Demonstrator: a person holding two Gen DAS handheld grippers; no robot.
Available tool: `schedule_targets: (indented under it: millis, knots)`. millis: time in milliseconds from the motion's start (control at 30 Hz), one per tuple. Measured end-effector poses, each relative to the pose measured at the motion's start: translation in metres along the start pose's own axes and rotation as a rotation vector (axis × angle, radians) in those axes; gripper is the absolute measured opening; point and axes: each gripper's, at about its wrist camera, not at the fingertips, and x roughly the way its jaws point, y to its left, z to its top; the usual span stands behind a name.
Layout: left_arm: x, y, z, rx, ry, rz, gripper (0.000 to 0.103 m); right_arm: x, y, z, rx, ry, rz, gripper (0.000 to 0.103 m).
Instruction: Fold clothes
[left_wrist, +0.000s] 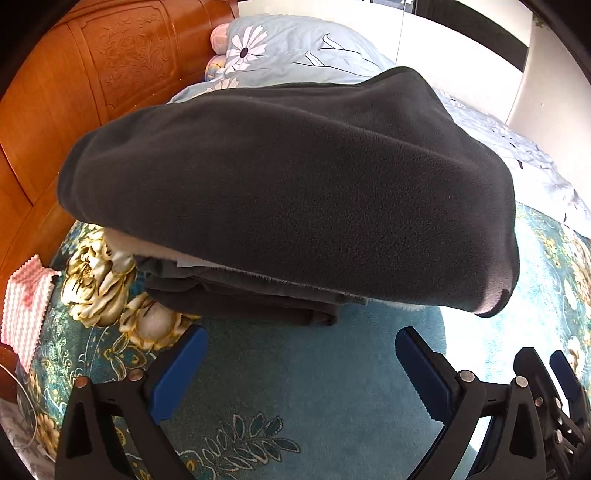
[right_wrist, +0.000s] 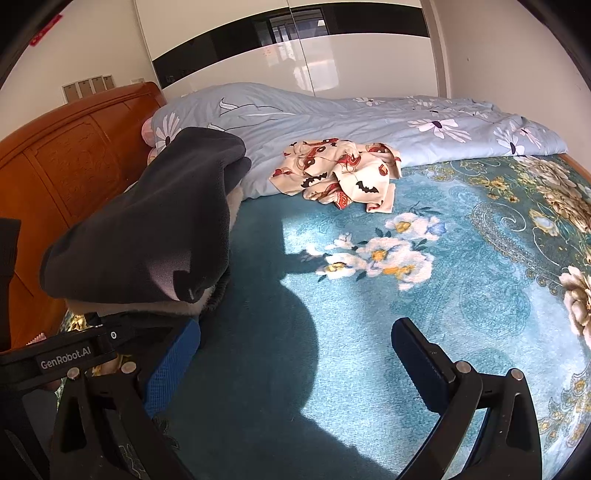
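Note:
A folded dark grey fleece garment (left_wrist: 295, 184) lies on top of a stack of folded clothes (left_wrist: 236, 295) on the teal floral bedspread (left_wrist: 303, 398). My left gripper (left_wrist: 301, 354) stands open just in front of the stack, nothing between its blue pads. In the right wrist view the same grey fleece (right_wrist: 162, 229) sits at the left. My right gripper (right_wrist: 295, 350) is open over bare bedspread (right_wrist: 369, 332), beside the stack. A crumpled cream garment with red and black bat prints (right_wrist: 340, 173) lies farther back on the bed.
A light blue flowered duvet (right_wrist: 369, 122) is bunched along the far side of the bed. The carved wooden headboard (left_wrist: 74, 92) rises at the left. A pink zigzag cloth (left_wrist: 26, 310) lies by the bed's left edge. White wardrobe doors (right_wrist: 295, 55) stand behind.

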Motion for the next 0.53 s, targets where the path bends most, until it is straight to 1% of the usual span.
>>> schedule_targets:
  millis: [100,267,367,533]
  knots:
    - [0.004,-0.005,0.001,0.003,-0.008,0.037,0.103,0.000,-0.003,0.000,0.005,-0.004,0.004,0.103]
    - [0.005,-0.009,-0.002,0.014,-0.009,0.025,0.103,0.000,-0.004,0.001,0.007,-0.012,0.037,0.103]
    - [0.007,-0.009,-0.001,0.016,-0.009,0.041,0.103,-0.001,0.000,0.001,-0.009,-0.022,0.068,0.103]
    - [0.012,-0.008,-0.002,0.012,0.016,0.066,0.103,0.001,0.005,-0.001,-0.023,-0.017,0.098,0.103]
